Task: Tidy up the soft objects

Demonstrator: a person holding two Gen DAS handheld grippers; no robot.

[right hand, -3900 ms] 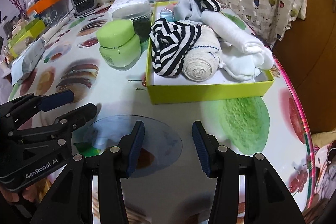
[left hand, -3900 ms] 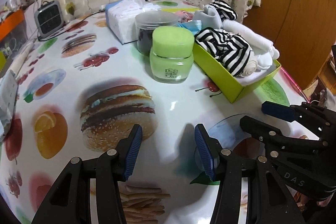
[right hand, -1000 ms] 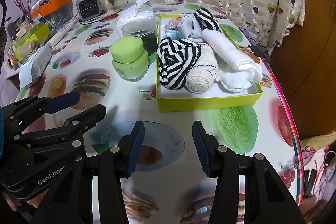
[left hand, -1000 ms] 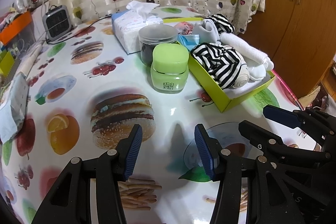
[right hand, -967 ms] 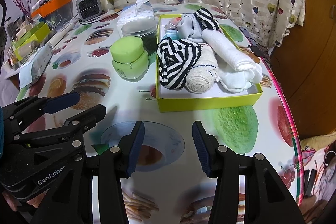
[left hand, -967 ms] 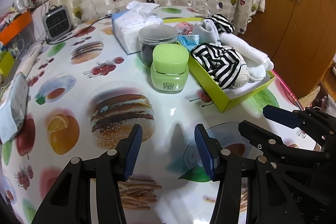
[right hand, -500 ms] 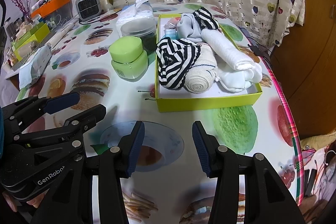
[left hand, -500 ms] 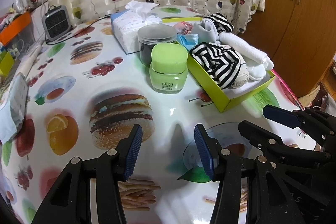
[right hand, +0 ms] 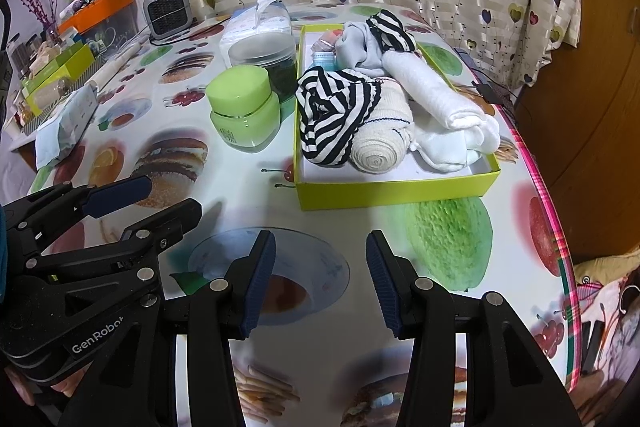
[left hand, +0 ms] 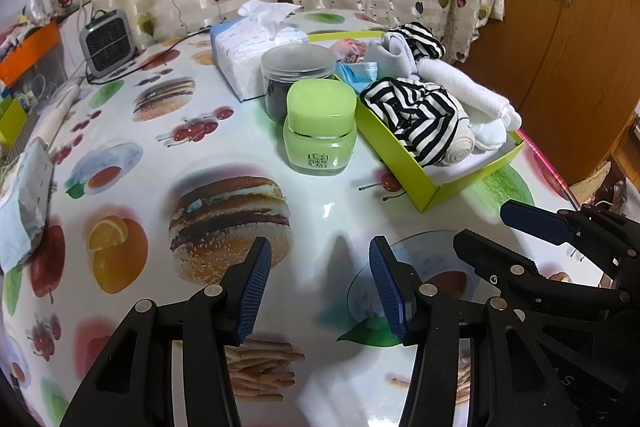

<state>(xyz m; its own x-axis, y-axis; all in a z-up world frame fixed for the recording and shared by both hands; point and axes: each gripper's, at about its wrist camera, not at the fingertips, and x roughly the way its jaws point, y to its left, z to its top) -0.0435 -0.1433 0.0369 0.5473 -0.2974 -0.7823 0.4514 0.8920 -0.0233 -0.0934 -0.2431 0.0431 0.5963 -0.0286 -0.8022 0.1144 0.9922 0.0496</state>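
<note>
One lime-green box [right hand: 396, 189] is seen on the printed tablecloth [right hand: 248, 183], and six or so soft items can be counted in it, though the far end is too crowded for a sure count: two black-and-white striped cloths [right hand: 336, 107], one cream rolled sock [right hand: 380, 143], one white rolled towel [right hand: 432, 95], one grey cloth [right hand: 354, 45] and one pale bundle [right hand: 452, 147] at the near right corner. Two jars are placed just left of the box: one green jar [right hand: 244, 111] and, behind it, one dark jar [right hand: 264, 61] with a clear lid. One tissue pack [left hand: 244, 61] lies further back. Two grippers are held side by side, angled down over the cloth, well short of the box. The left gripper [left hand: 318, 283] and the right gripper [right hand: 320, 281] are both parted, with nothing held between the pads.
</note>
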